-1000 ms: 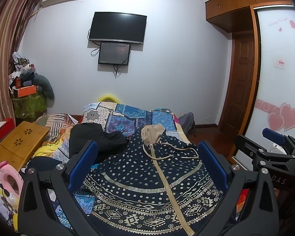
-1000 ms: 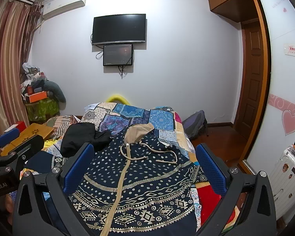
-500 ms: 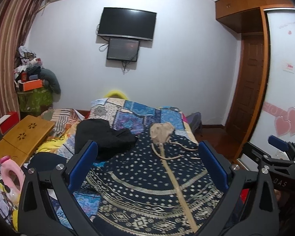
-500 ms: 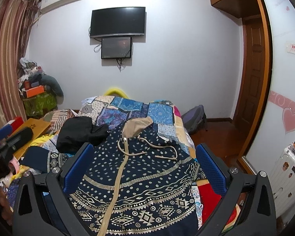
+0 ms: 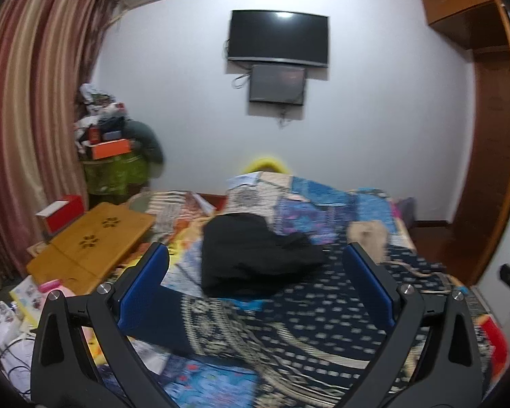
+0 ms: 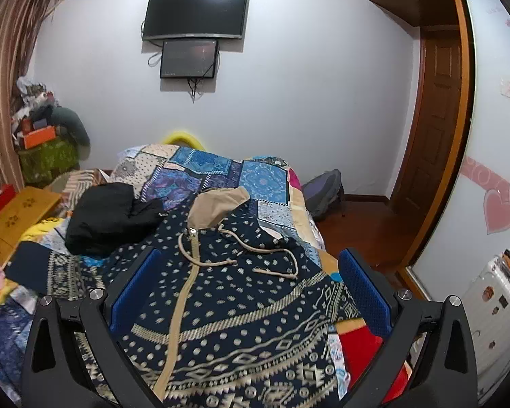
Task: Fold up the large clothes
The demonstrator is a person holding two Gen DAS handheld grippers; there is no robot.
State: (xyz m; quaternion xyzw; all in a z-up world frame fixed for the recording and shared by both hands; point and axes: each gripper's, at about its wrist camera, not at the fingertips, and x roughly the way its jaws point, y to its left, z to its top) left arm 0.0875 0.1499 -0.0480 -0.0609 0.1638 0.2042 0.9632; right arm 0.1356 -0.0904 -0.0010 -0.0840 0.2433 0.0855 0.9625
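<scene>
So the big navy patterned hoodie [image 6: 227,292] is spread out on the bed, on top of a patchwork quilt [image 6: 221,173], zipper side up with the tan hood [image 6: 217,204] at the far end and the drawstrings [image 6: 272,261] looped across the chest. One sleeve [image 6: 47,272] sticks out to the left. A crumpled black garment [image 6: 108,217] sits just left of the hood, touching the hoodie's shoulder area. The right gripper [image 6: 248,289] hovers above the hoodie's near half, jaws spread wide, nothing in them. The left gripper [image 5: 255,289] is further left, over that sleeve and the black garment, also wide and holding nothing; its view is pretty blurry. There's a low wooden table [image 5: 88,244] off to the left and a TV [image 6: 195,13] on the far wall.
</scene>
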